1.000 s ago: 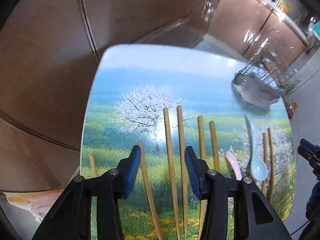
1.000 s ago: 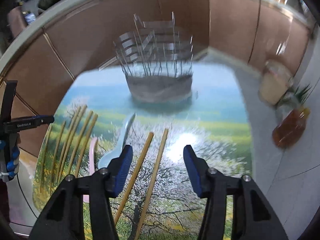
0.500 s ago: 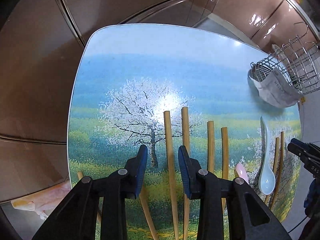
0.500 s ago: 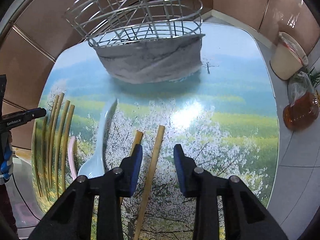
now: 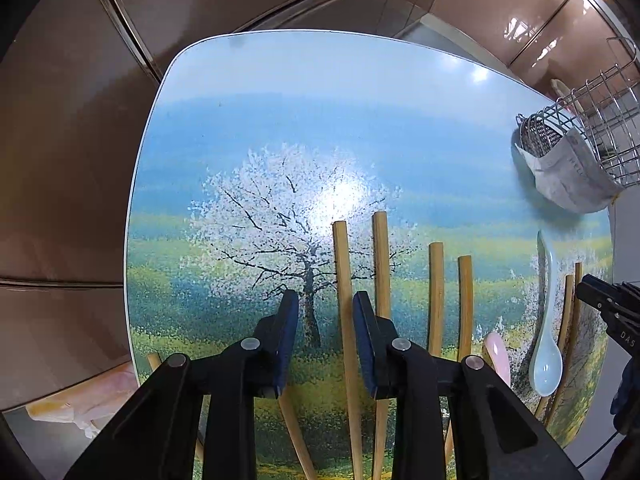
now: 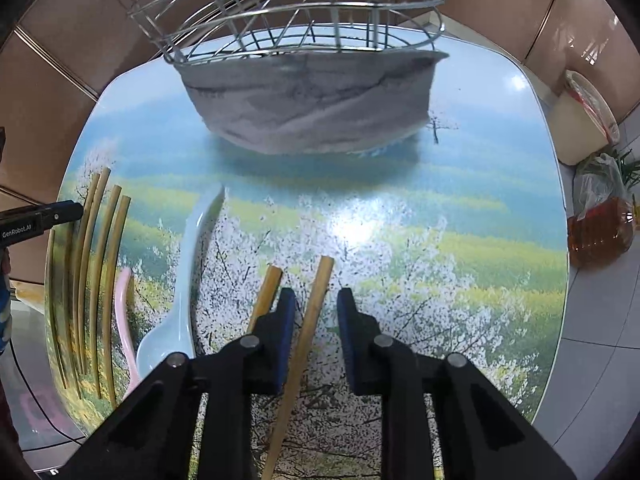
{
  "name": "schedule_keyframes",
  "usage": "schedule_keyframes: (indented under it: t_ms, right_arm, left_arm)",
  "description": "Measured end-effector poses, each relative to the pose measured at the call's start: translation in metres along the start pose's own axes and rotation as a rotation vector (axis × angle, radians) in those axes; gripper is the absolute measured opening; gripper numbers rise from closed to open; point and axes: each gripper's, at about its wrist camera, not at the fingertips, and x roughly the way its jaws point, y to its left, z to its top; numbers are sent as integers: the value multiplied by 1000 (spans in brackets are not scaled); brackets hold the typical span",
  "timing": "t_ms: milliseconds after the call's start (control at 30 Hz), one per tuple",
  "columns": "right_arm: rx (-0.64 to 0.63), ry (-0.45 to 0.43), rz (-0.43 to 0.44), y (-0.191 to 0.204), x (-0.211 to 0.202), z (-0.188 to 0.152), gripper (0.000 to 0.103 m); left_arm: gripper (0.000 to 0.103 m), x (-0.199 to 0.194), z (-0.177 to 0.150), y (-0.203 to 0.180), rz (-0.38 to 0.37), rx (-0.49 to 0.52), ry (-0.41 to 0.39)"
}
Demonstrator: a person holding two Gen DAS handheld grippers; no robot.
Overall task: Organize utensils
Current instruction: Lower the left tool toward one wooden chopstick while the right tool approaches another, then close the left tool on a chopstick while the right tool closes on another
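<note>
Several wooden chopsticks lie side by side on the landscape-printed table (image 5: 280, 120). My left gripper (image 5: 325, 296) points down at them, its jaws closing with one chopstick (image 5: 341, 256) in the gap; the pads stand clear of it. A second chopstick (image 5: 382, 256) passes behind the right finger. My right gripper (image 6: 316, 298) is also closing, around another chopstick (image 6: 318, 288), with space on both sides. Its neighbour chopstick (image 6: 268, 288) runs under the left finger. A light blue spoon (image 6: 188, 280) and a pink spoon (image 6: 124, 312) lie to the left.
A wire utensil basket (image 6: 288, 8) wrapped in grey cloth (image 6: 312, 104) stands at the table's far side. More chopsticks (image 6: 104, 240) lie by the left edge. On the floor to the right are an oil bottle (image 6: 600, 232) and a white bucket (image 6: 584, 120).
Both grippers have come down closer to the table and moved forward. Each pair of jaws has narrowed from wide to a small gap around a single chopstick.
</note>
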Motion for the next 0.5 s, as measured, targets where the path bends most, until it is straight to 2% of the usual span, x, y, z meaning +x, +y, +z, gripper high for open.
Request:
schedule_keyframes:
  t_ms: [167,500]
  right_arm:
    - [-15,6,-16,8,5,4,15]
    - [-38,25,-27,13,8,10,15]
  left_arm:
    - [27,5,6,-7,1,10,7]
    - [17,10,11,-16,22,7,3]
